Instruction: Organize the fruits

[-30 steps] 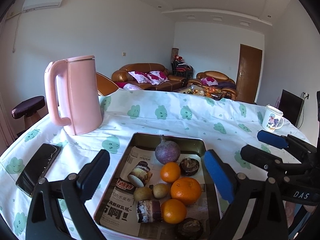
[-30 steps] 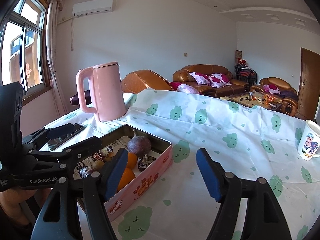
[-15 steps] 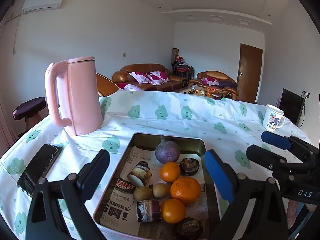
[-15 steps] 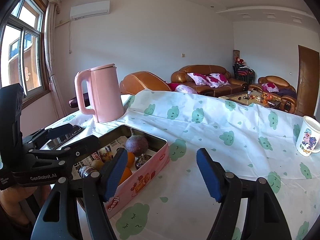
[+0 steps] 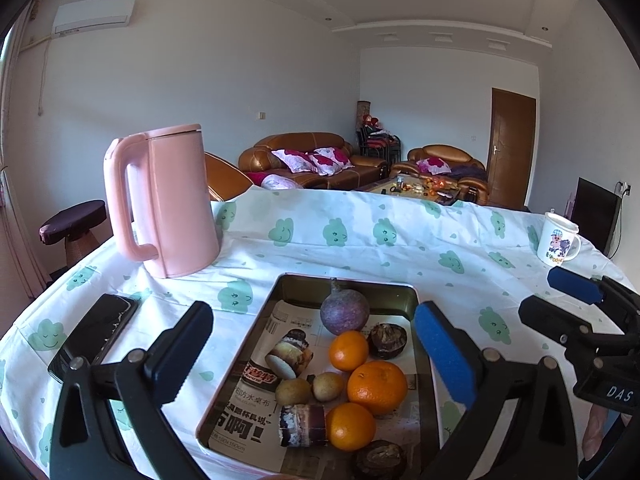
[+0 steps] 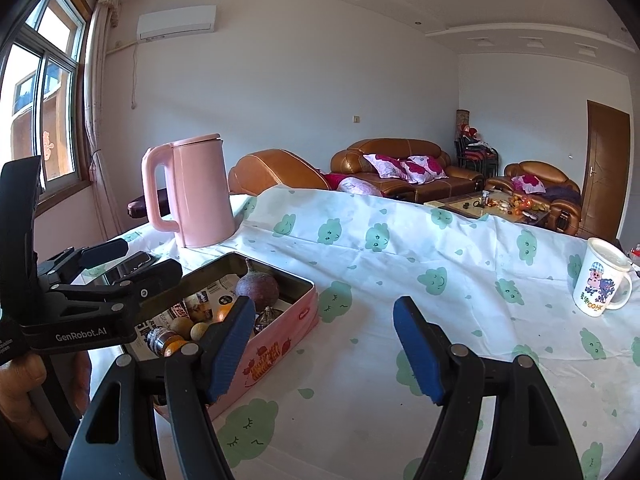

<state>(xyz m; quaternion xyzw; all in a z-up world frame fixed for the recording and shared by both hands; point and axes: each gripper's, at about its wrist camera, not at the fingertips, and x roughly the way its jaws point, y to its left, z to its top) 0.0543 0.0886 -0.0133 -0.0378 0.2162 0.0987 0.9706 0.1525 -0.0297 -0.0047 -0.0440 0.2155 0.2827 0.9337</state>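
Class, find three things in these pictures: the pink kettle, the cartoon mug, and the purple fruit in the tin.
pink kettle [image 5: 176, 204], left wrist view, body.
cartoon mug [image 6: 600, 286], right wrist view, printed side.
purple fruit [image 5: 345, 312], left wrist view, rounded top.

A home living room is shown: brown leather sofas [image 6: 404, 168] with cushions, a wall air conditioner [image 6: 176, 22], a cloth-covered bench [image 6: 460, 264].

Black left gripper [image 5: 316, 354] and right gripper [image 6: 324, 350], blue-padded jaws, white lettering.

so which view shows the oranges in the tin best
The left wrist view: it looks down into the tin and all three oranges show whole. In the right wrist view the tin wall and the gripper finger hide most of them.
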